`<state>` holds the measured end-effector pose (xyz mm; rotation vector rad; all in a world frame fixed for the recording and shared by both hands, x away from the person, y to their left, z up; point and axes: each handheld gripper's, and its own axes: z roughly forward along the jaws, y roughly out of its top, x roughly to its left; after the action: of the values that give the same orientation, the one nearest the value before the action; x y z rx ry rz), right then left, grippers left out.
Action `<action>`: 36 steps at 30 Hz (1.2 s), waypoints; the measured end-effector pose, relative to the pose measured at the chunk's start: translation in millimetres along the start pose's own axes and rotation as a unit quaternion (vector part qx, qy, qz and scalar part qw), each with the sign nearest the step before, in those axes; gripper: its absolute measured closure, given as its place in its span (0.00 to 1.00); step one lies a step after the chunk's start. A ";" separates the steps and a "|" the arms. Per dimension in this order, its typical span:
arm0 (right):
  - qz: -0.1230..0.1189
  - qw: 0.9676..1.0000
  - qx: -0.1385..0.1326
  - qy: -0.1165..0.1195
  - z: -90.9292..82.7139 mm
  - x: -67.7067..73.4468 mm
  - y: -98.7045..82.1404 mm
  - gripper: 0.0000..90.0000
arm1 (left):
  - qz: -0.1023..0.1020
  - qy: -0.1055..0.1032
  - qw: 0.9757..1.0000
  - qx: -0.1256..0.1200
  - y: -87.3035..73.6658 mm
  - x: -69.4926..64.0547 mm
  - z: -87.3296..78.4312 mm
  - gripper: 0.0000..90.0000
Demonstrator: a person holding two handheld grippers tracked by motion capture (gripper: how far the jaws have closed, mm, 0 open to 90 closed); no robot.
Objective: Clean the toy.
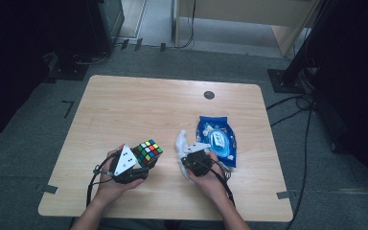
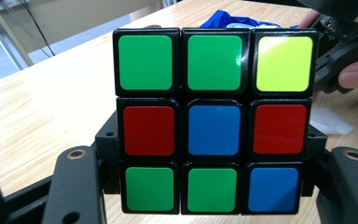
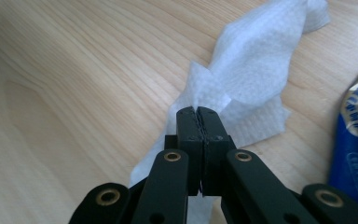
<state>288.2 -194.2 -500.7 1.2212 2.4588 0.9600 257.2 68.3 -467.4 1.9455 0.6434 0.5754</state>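
Rubik's cube is sitting clamped in the left claw near the bench's front edge. Right beside it, the right claw is pinching shut on a crumpled white wipe. Blue wipes pack is lying just past that.

- Puzzle cube: black frame; green, yellow, red and blue squares.
- Wipe: white, faintly dimpled.
- Packet: blue and white.
- Table: pale wood grain.
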 end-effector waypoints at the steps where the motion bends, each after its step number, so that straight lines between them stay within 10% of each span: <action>1: 0.016 1.000 -0.006 0.015 -2.0 0.7 0.9 1.00 | -0.001 0.001 1.000 -0.001 0.0 0.6 -0.3 0.37; 7: 0.074 0.988 -0.063 0.124 -7.3 15.9 9.5 0.88 | -0.004 0.004 1.000 0.000 -1.0 3.1 -0.7 0.37; 13: -0.022 0.988 -0.127 0.083 -4.5 18.4 12.7 0.56 | -0.008 0.012 1.000 -0.002 -1.5 9.4 -5.5 0.38; 17: -0.143 0.978 -0.128 0.077 7.8 36.1 14.0 0.46 | -0.018 0.020 1.000 -0.004 -2.6 16.5 -8.7 0.37; 19: -0.166 0.975 -0.127 0.075 16.0 38.5 14.1 0.44 | -0.019 0.020 1.000 -0.003 -2.9 17.5 -9.7 0.38; 25: -0.144 0.986 -0.063 0.062 35.2 29.2 12.5 0.44 | -0.014 0.014 1.000 -0.001 -3.6 14.3 -8.6 0.37; 32: -0.077 0.994 -0.044 0.070 28.3 15.7 11.9 0.93 | -0.012 0.008 1.000 0.002 -4.1 13.0 -7.0 0.37; 36: -0.038 0.993 -0.091 0.061 7.7 7.6 13.9 0.96 | -0.009 0.001 1.000 0.003 -4.9 10.2 -4.4 0.38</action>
<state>295.8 -178.7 -496.9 1.0321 2.4243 1.2401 261.1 79.7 -468.7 1.9428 0.6652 0.5646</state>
